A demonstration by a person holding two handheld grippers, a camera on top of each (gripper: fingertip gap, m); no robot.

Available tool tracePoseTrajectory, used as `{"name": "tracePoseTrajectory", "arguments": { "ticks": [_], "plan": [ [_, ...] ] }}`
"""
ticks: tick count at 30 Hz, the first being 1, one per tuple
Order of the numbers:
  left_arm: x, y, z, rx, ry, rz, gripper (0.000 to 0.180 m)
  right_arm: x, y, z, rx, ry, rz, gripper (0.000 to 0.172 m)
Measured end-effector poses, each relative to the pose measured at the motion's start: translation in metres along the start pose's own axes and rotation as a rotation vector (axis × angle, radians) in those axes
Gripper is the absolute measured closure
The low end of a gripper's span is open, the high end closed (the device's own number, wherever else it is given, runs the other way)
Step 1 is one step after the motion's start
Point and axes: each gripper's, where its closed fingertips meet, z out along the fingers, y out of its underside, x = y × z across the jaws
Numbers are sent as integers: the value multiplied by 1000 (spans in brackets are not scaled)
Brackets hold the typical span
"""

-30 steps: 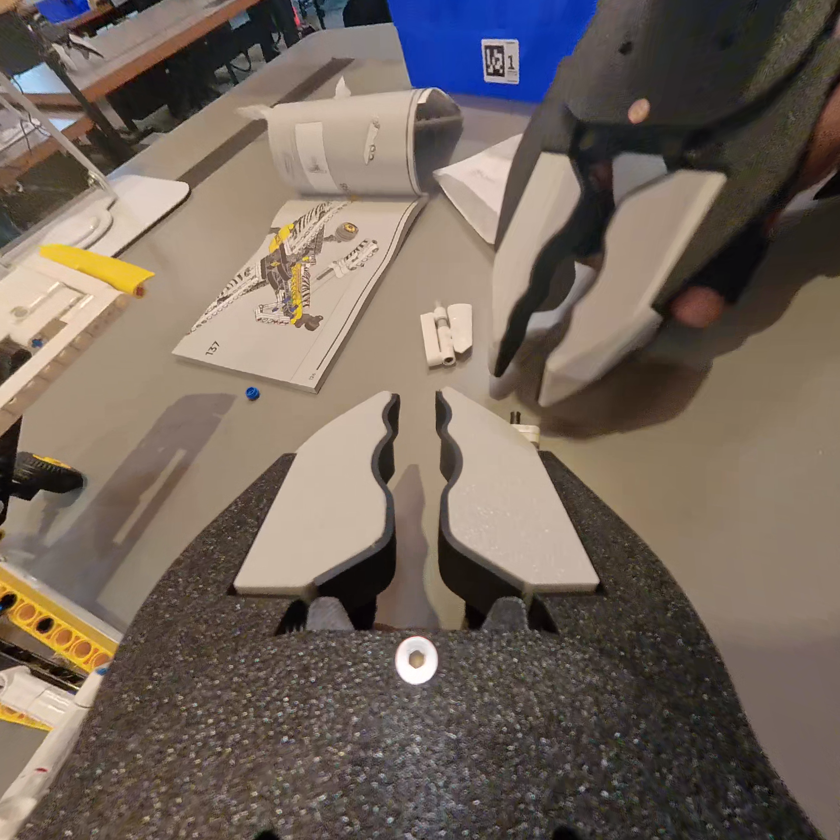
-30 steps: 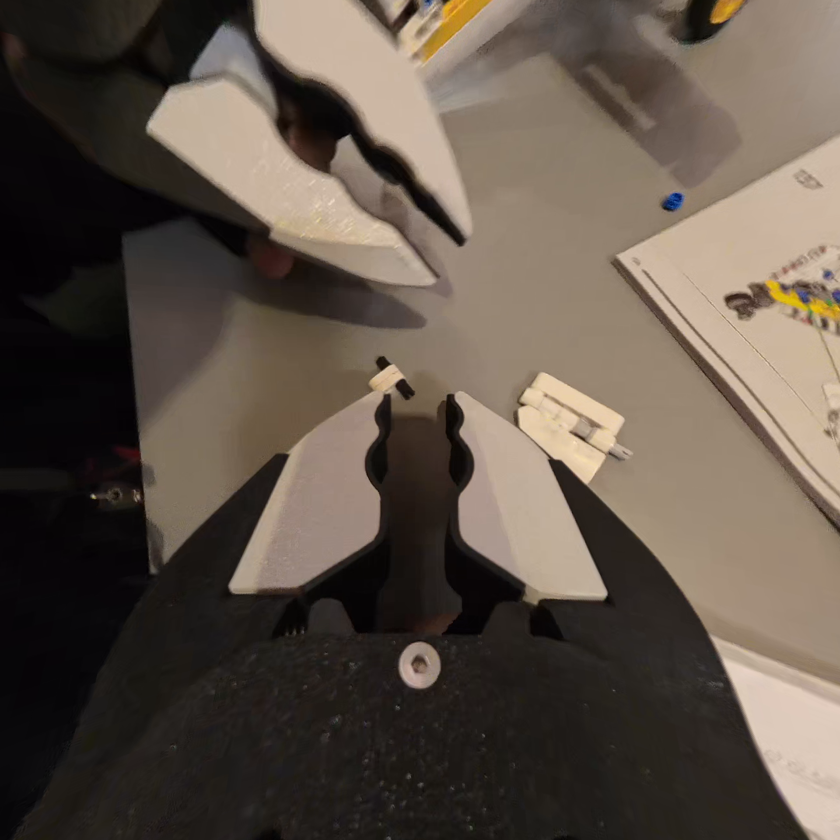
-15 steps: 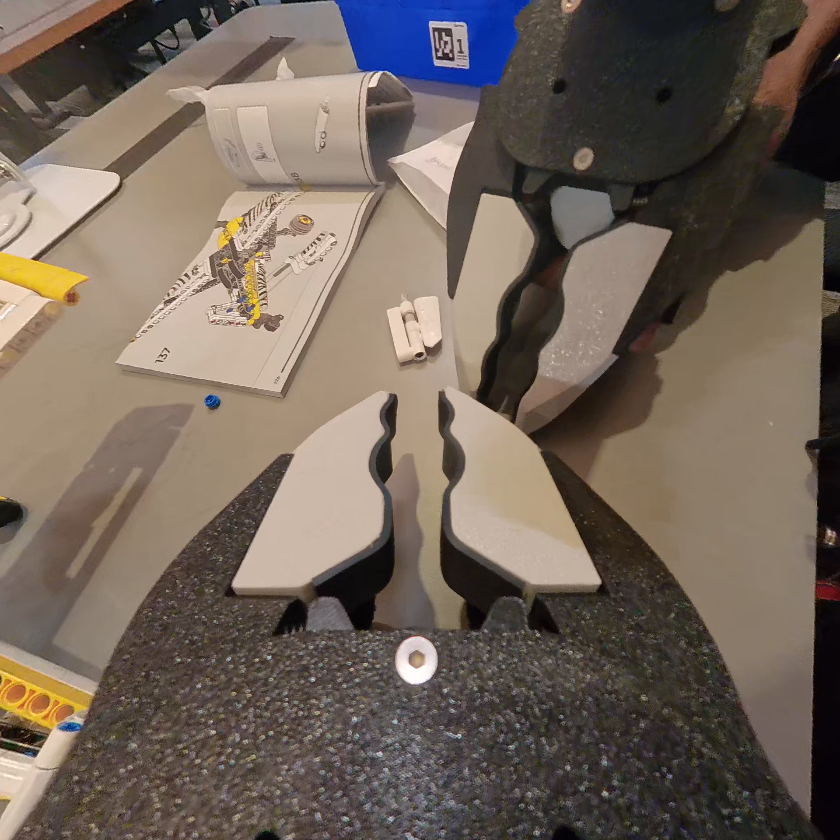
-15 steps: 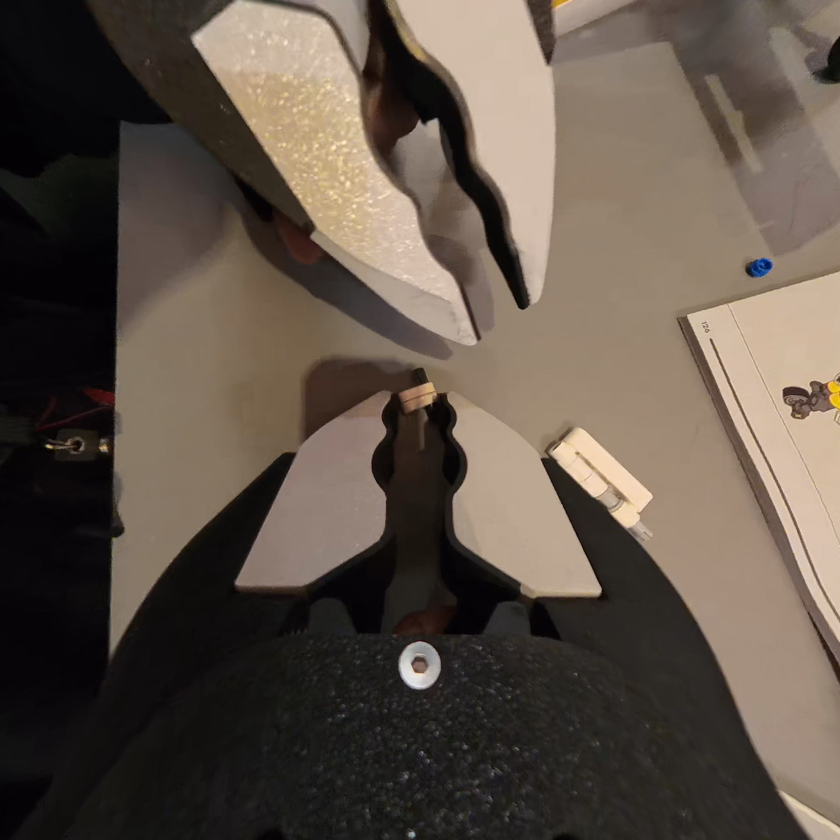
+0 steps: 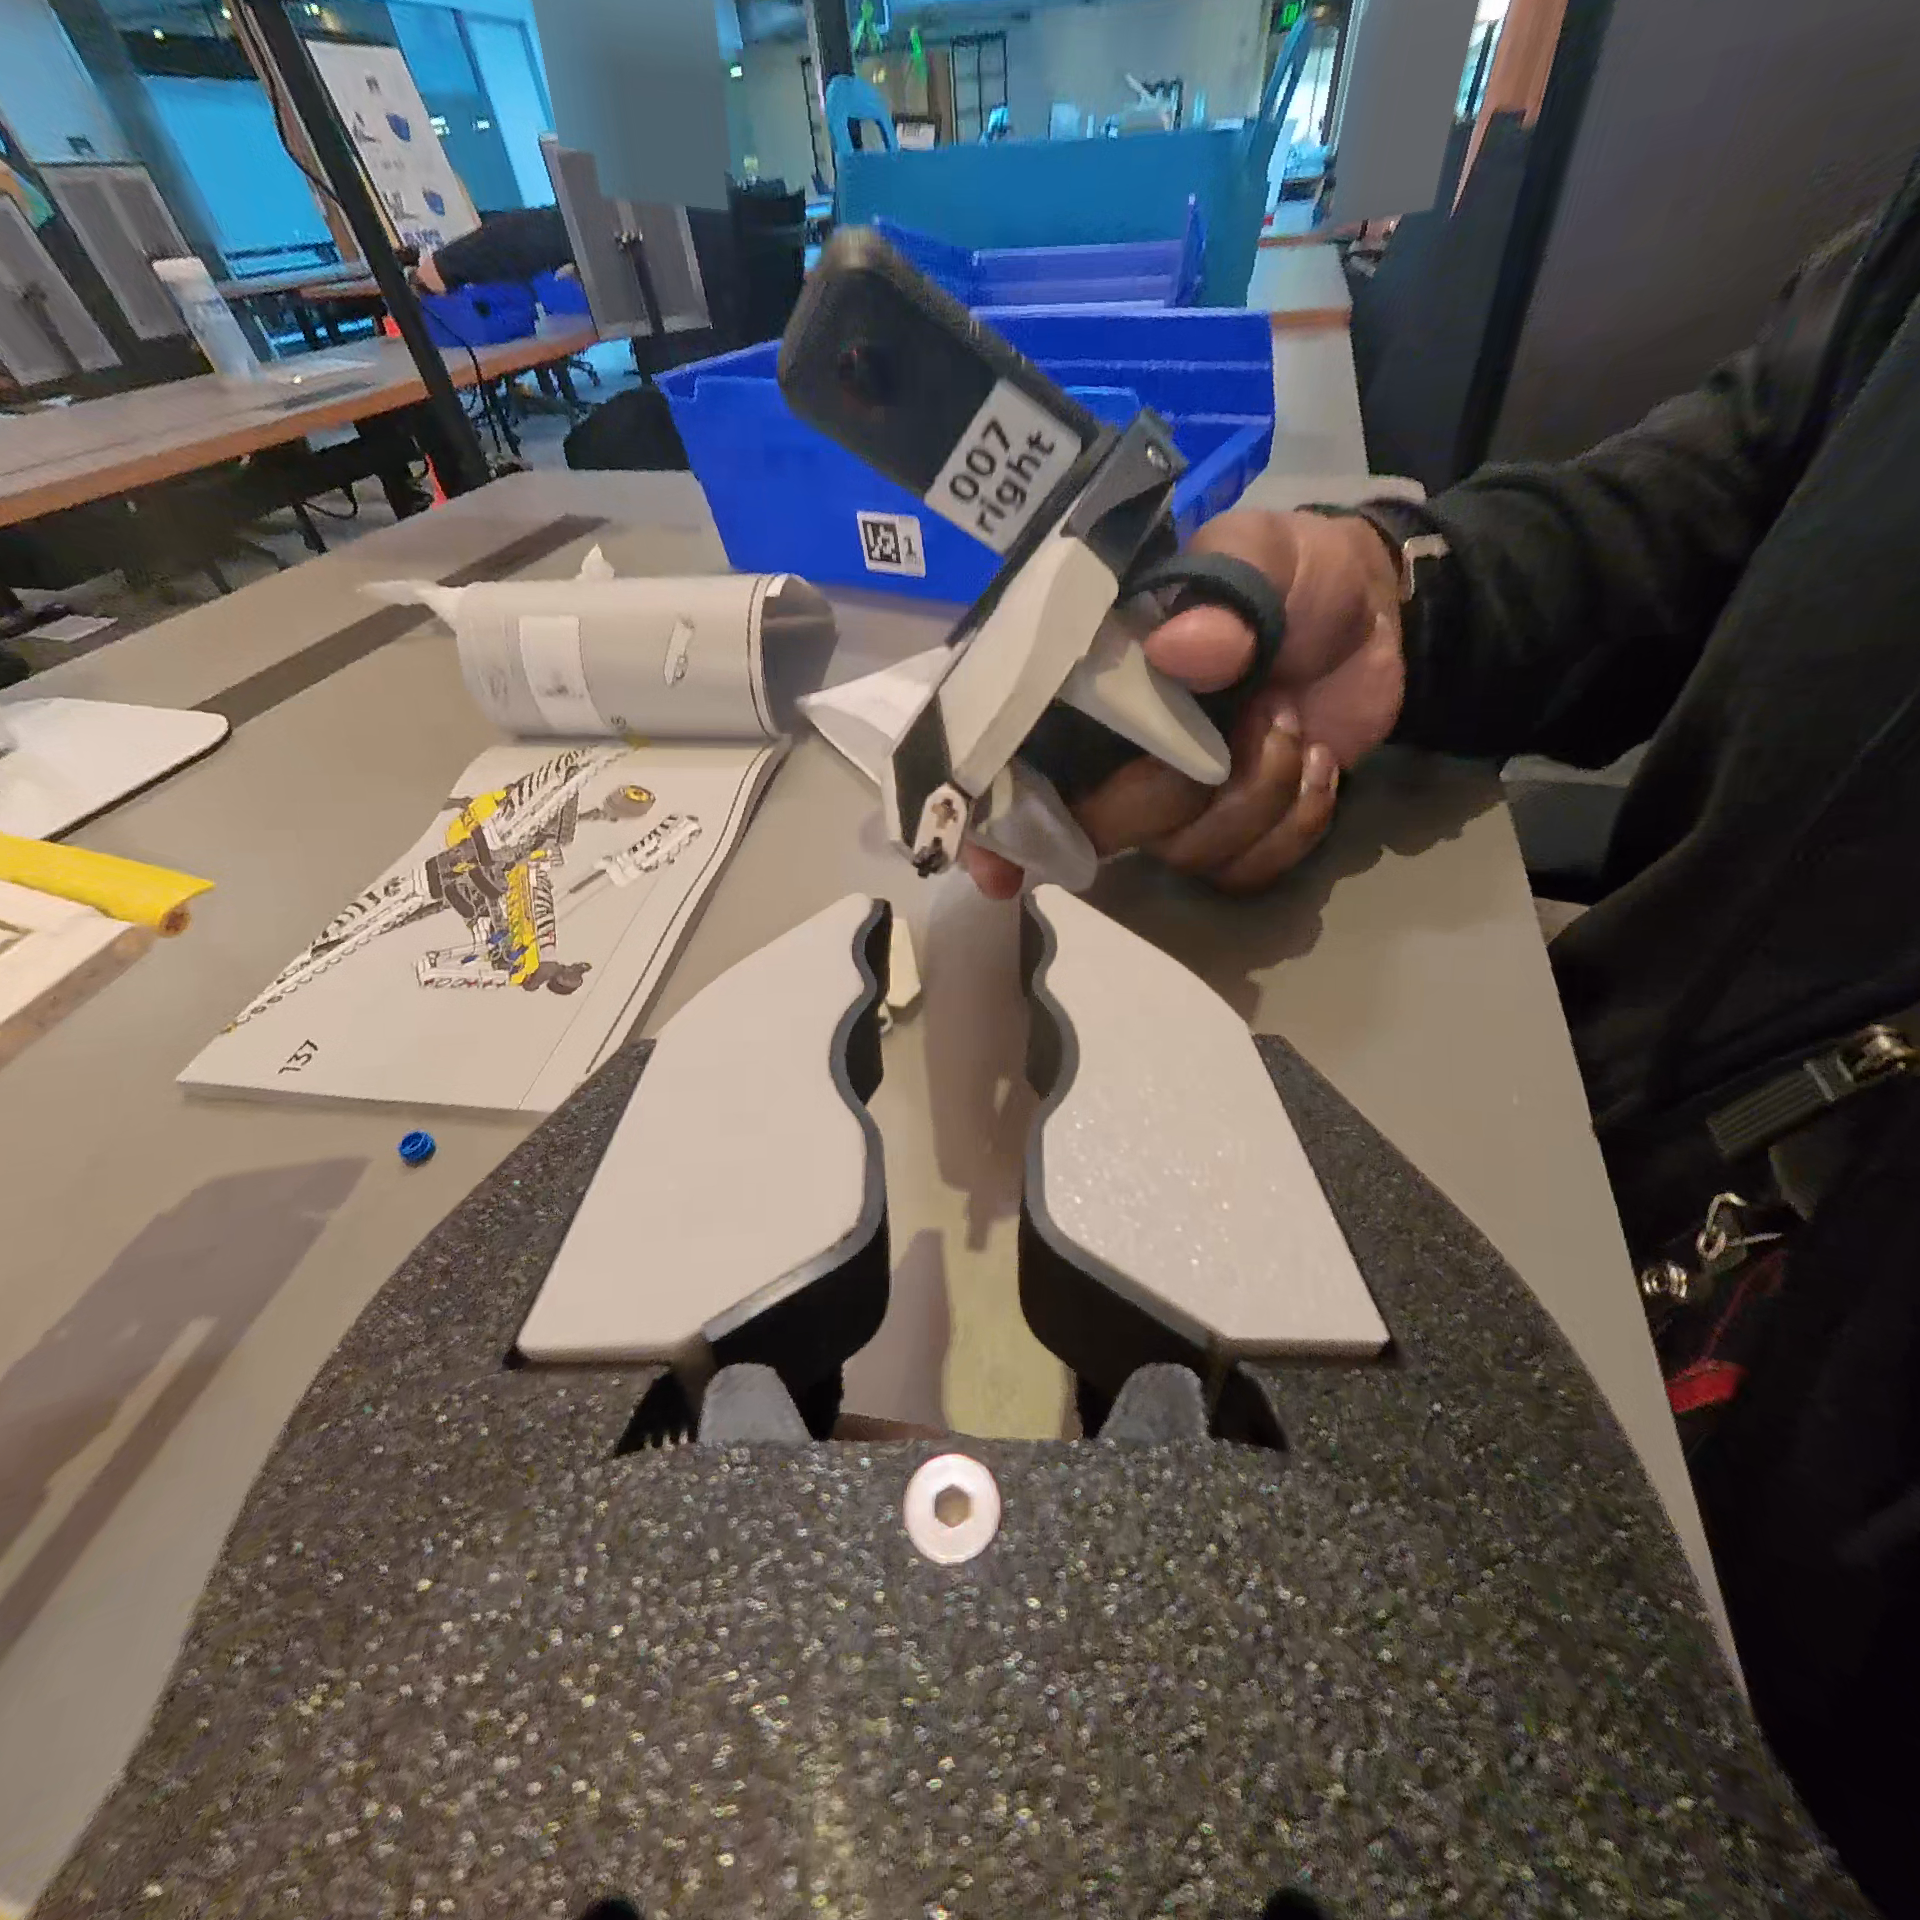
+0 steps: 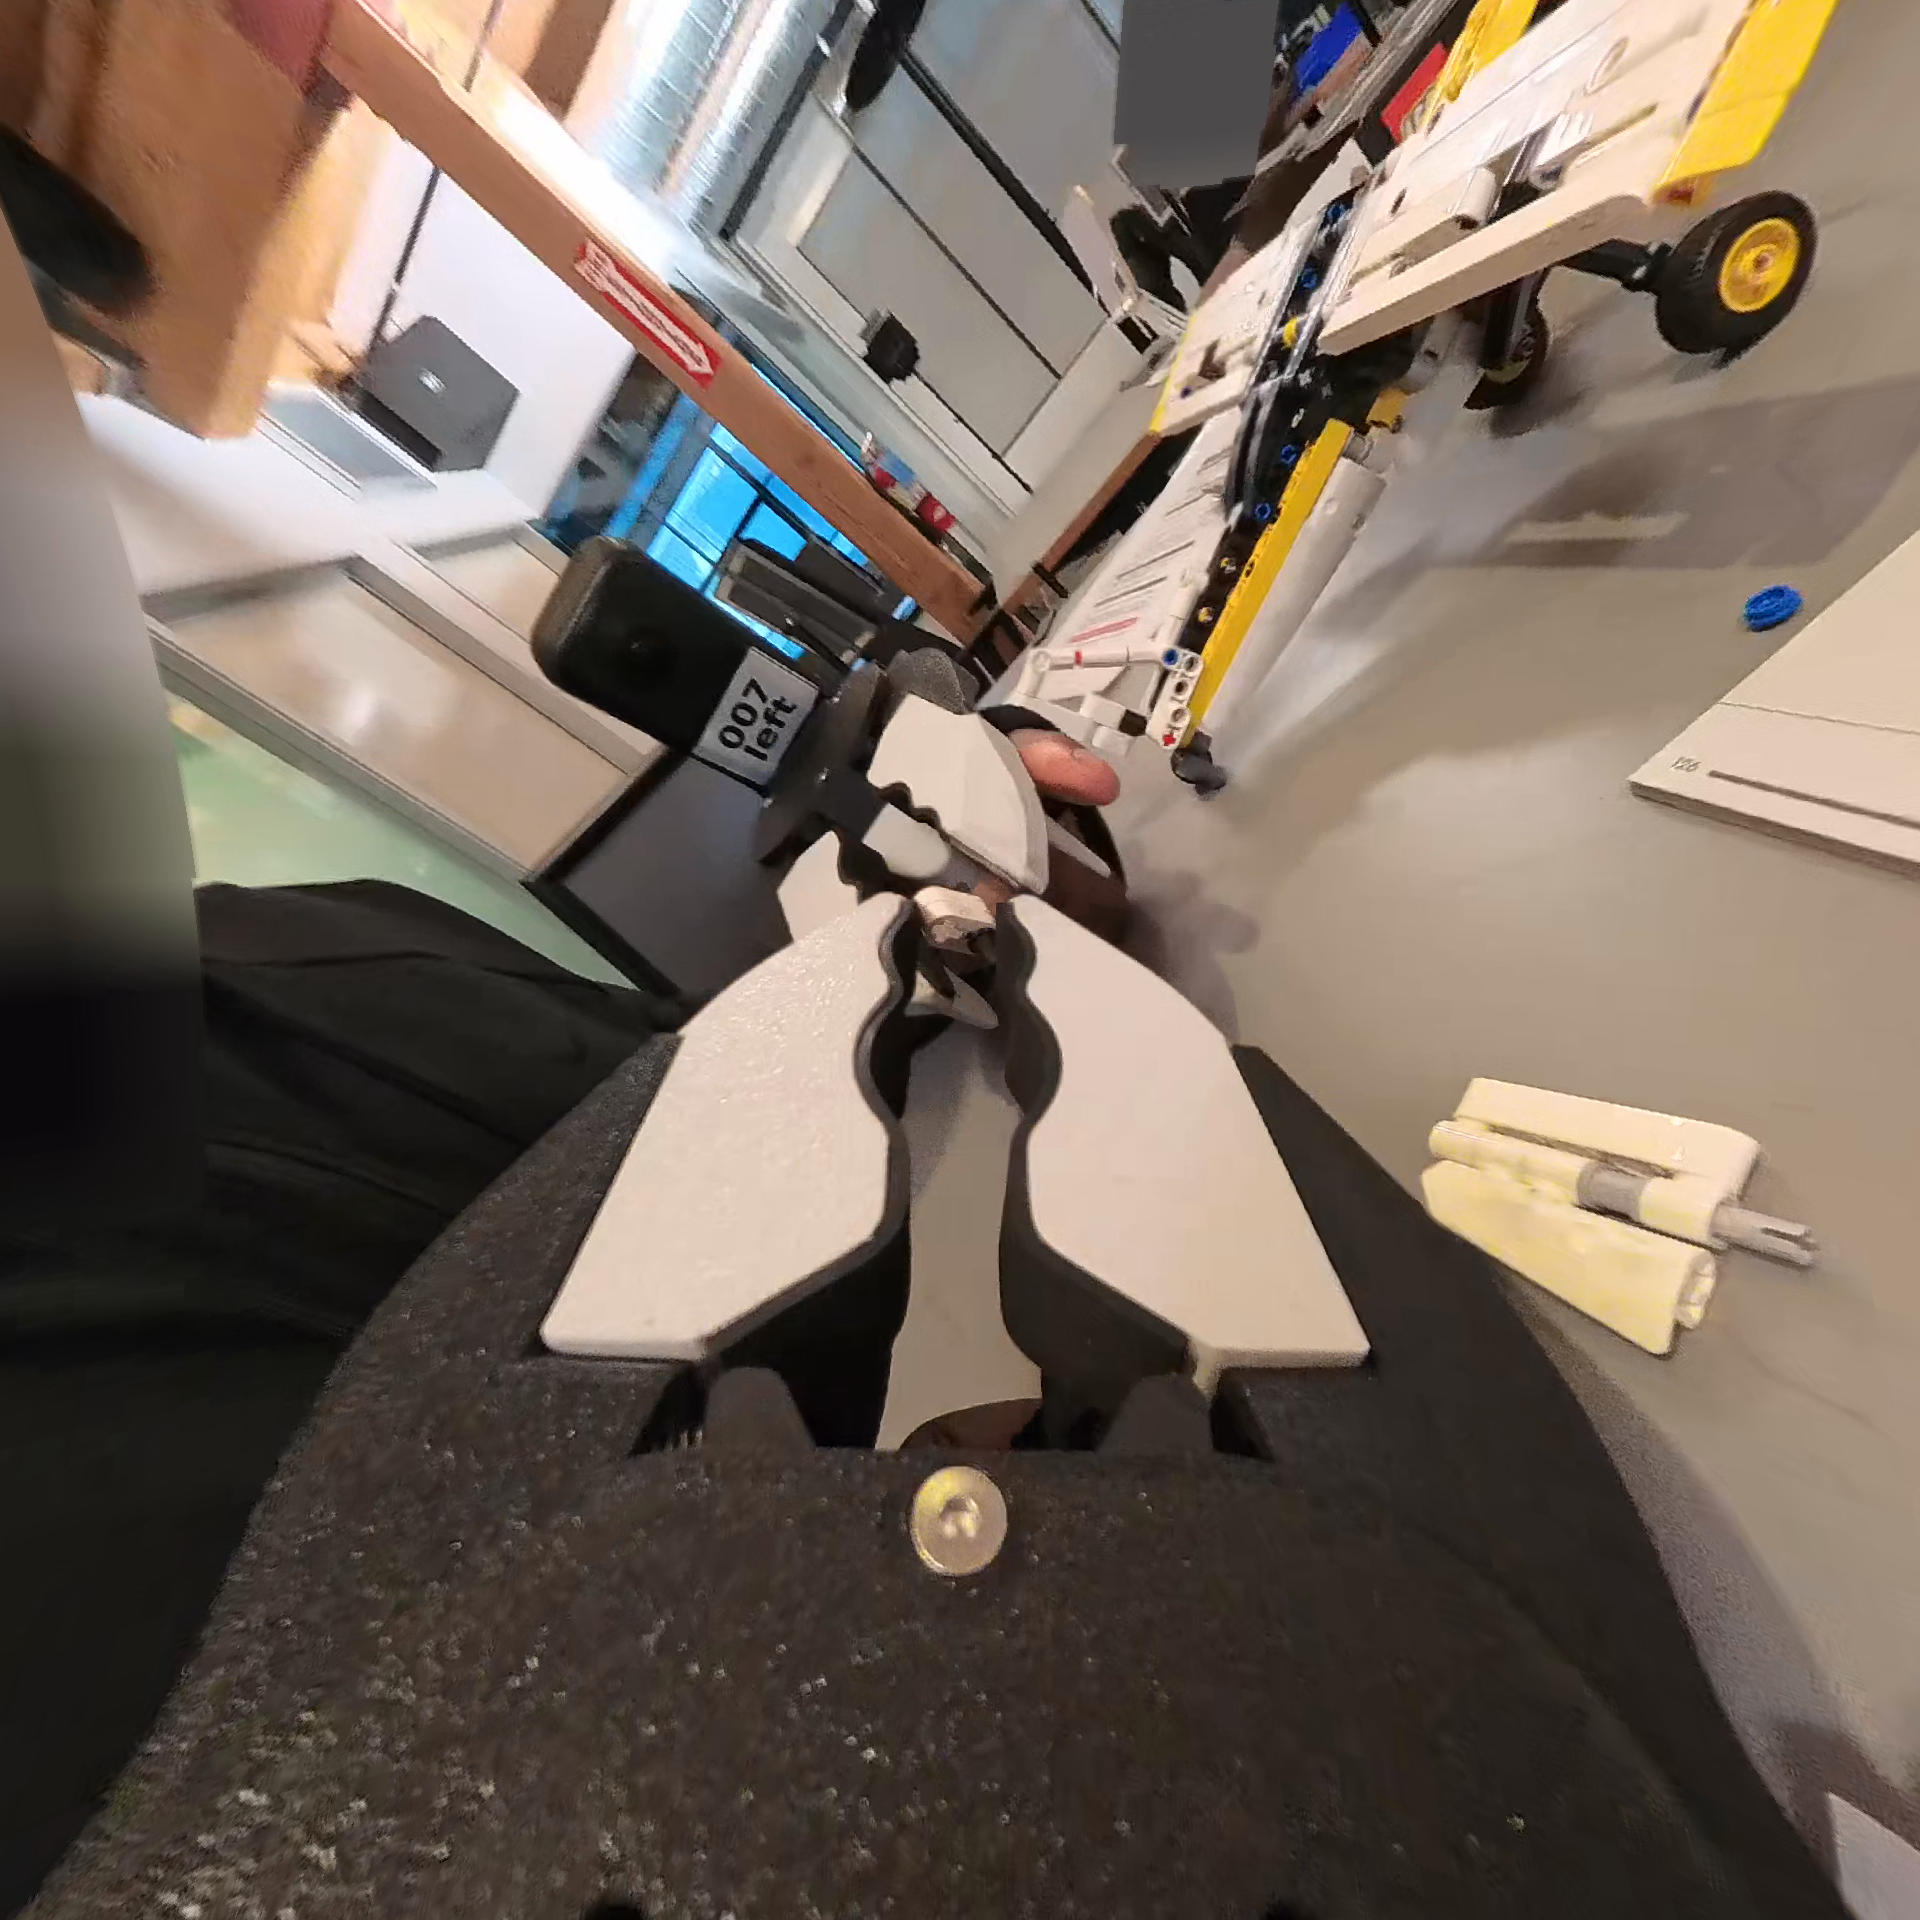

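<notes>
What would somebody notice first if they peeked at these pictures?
Probably the right hand-held gripper, lifted above the grey table in a person's hand, pinching a small white toy piece with a black pin at its fingertips. Then the open instruction booklet with a yellow-and-white vehicle drawing lying to the left, and the big blue plastic bin behind it.

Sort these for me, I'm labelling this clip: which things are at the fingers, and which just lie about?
At the fingers: right gripper shut on small white piece; left gripper open, beside white part.
Lying about: booklet; blue ring; blue bin; wheeled model.
</notes>
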Motion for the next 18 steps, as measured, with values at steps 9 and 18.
{"name": "tracePoseTrajectory", "arguments": {
  "ticks": [9, 18],
  "plan": [
    [-2, -15, 8, 87, -50, 5, 171, -7, -6, -1, 74, -83, 79, 159],
    [-6, 2, 12, -202, -27, 78, 172, 6, -3, -14, -171, 217, -446, 151]
  ]
}}
